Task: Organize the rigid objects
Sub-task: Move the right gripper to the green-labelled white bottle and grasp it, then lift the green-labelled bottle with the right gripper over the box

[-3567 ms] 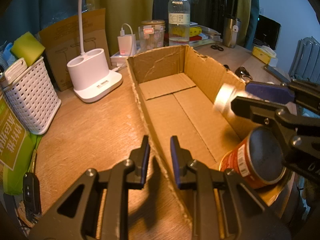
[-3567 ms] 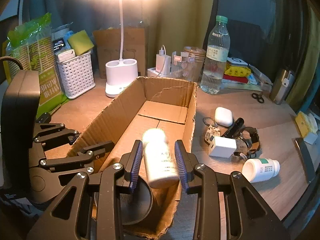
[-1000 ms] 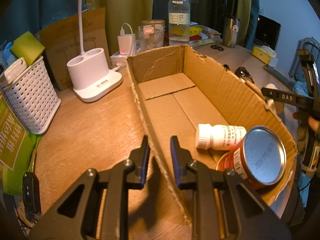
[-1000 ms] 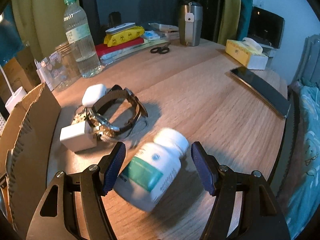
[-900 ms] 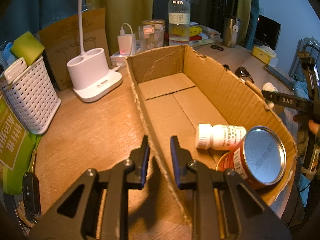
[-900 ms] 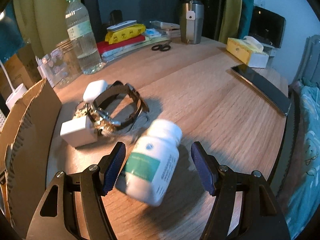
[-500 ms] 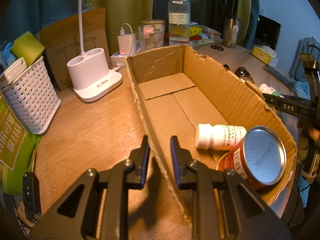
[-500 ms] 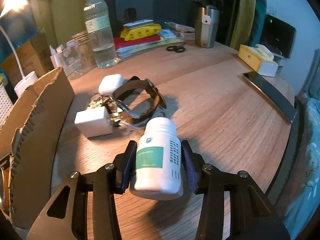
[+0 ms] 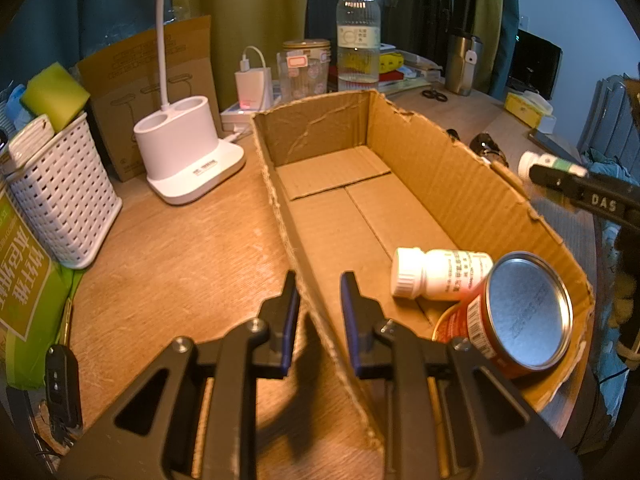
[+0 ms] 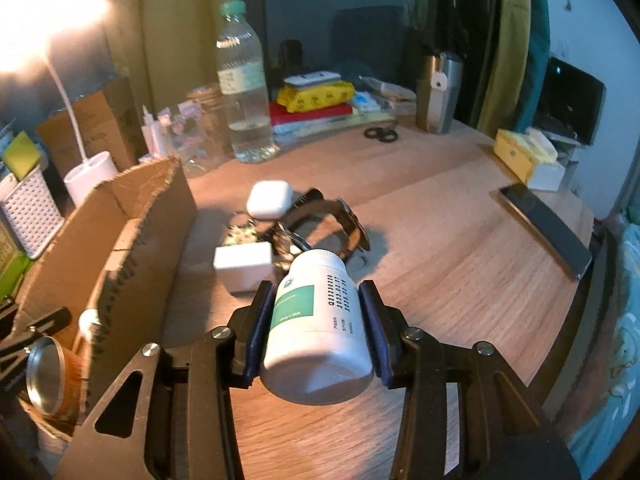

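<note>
The right hand-held gripper [image 10: 316, 320] now pinches the green-labelled bottle [image 10: 318, 320], lifted off the surface [image 10: 460, 260] it lay on a second ago — next stop, likely the cardboard box [image 9: 460, 184]. The left hand-held gripper [image 9: 318, 312] stays pressed on the box wall.

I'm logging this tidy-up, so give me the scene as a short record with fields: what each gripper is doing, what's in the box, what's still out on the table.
right gripper: shut on green-label bottle, above table
left gripper: shut on box wall
cardboard box: holds white pill bottle and red can
still out: earbud case, white charger, watch
</note>
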